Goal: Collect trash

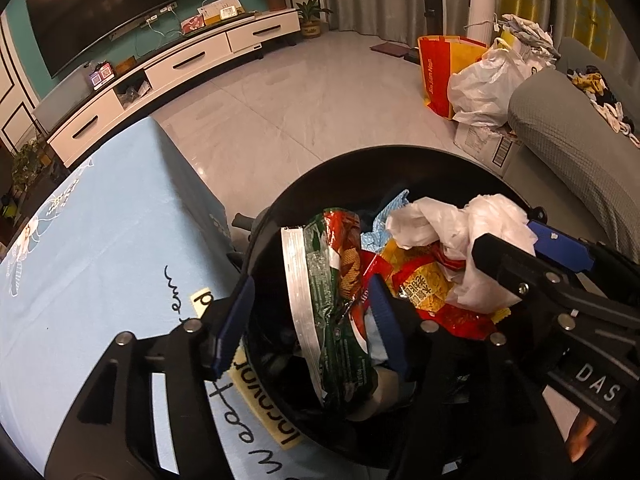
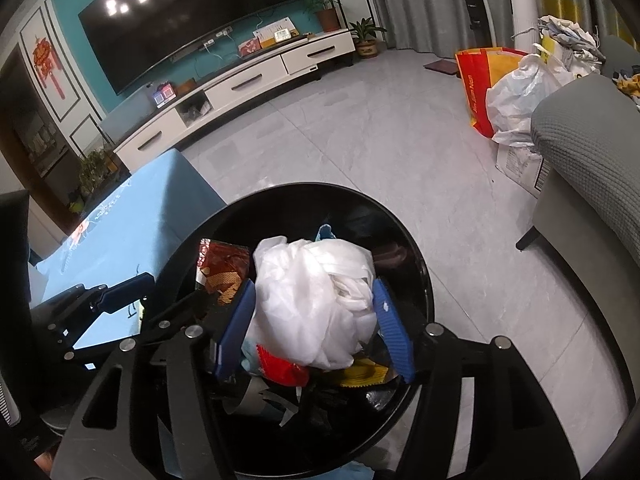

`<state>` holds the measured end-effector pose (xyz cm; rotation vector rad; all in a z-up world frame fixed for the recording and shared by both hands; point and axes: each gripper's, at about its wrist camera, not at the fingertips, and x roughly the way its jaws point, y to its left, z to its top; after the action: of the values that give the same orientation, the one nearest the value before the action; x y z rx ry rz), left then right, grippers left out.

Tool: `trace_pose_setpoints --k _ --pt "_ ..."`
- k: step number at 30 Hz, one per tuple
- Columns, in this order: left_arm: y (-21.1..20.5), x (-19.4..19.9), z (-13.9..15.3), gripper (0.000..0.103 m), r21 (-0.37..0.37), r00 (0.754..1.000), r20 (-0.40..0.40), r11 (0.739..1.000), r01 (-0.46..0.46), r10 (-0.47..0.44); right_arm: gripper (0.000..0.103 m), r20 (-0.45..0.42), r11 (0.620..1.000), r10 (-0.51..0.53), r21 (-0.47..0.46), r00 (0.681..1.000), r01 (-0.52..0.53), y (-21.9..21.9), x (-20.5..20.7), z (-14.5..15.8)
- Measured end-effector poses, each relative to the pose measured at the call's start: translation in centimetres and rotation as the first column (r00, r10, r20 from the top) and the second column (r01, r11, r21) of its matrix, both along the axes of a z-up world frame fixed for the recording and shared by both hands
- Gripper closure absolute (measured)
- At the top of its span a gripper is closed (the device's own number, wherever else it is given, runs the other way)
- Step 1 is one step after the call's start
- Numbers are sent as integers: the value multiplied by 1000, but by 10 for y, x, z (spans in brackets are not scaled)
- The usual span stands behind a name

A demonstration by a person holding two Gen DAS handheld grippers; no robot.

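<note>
Left wrist view: the left gripper (image 1: 312, 316) hangs over the black bin (image 1: 400, 156), jaws about half open. A green wrapper (image 1: 340, 312) stands between the blue fingers (image 1: 234, 320); whether the pads touch it cannot be told. Right of it lie yellow and red wrappers (image 1: 424, 284) and a white bag (image 1: 452, 228), all in the bin. The right gripper (image 1: 532, 248) reaches in from the right over the bag.

Right wrist view: the right gripper (image 2: 314, 326) is about half open, its fingers (image 2: 392, 328) flanking the white bag (image 2: 316, 300) atop the trash in the bin (image 2: 416, 248). No clear squeeze shows. The blue table (image 2: 120, 236) stands left of the bin.
</note>
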<state>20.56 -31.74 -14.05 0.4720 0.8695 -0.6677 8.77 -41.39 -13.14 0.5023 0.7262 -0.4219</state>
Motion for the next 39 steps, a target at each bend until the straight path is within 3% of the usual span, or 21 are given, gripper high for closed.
trace_pose_setpoints --k 20,28,33,39 --pt "17 -12 23 15 -47 1000 21 999 -13 14 35 48 1000 -22 -9 999 22 4 -20 25" --pt "35 -20 42 4 -85 999 26 996 -24 26 18 74 999 -34 -38 997 36 14 -37 46" --pt "51 -27 54 3 -93 999 20 995 -42 44 4 60 997 -40 -67 997 44 23 -48 57" --pt "69 -39 70 3 -107 996 46 992 -72 78 3 33 993 -67 -99 997 70 34 -64 67"
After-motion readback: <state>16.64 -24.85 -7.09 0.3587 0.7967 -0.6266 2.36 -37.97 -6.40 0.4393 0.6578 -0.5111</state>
